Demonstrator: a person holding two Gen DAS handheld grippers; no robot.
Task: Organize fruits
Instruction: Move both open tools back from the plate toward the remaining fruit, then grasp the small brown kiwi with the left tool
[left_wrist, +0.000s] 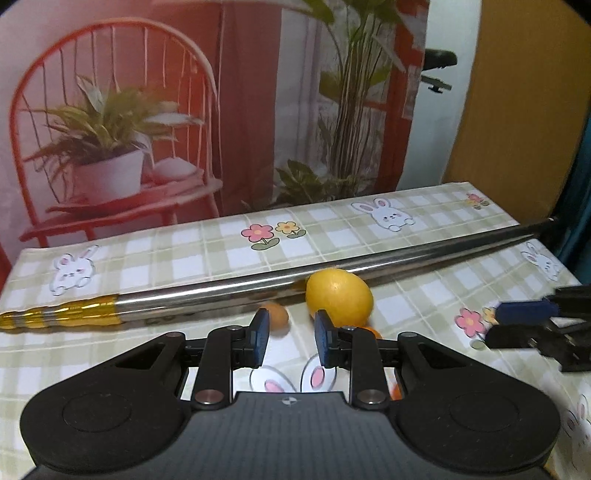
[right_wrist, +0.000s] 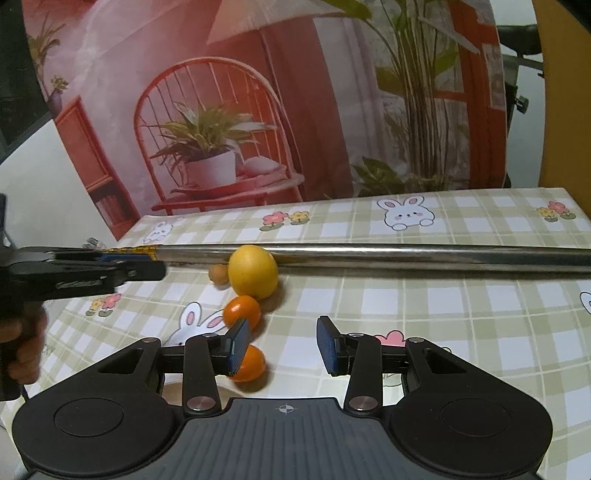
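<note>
Approach step, nothing held: the left gripper (left_wrist: 288, 338), jaws together as far as they go, and the right gripper (right_wrist: 282, 341), slightly apart, near the lemon (right_wrist: 253, 271) and oranges (right_wrist: 242, 312) at twelve o'clock on the tabletop (right_wrist: 443, 306); next, widen over one fruit.

Table (right_wrist: 443, 295): checked cloth with rabbits and flowers.
Pole (right_wrist: 369, 254): a long metal one, lying across from 9 to 3 o'clock.
Lemon (right_wrist: 253, 271): touching the pole's near side.
Oranges: one (right_wrist: 242, 311) at the lemon's 7 o'clock, another (right_wrist: 253, 363) nearer, partly behind the left finger.
Right hand-held gripper (right_wrist: 282, 345): jaws apart, empty.
Left hand-held gripper (right_wrist: 74, 273): at 9 o'clock, blurred.
</note>
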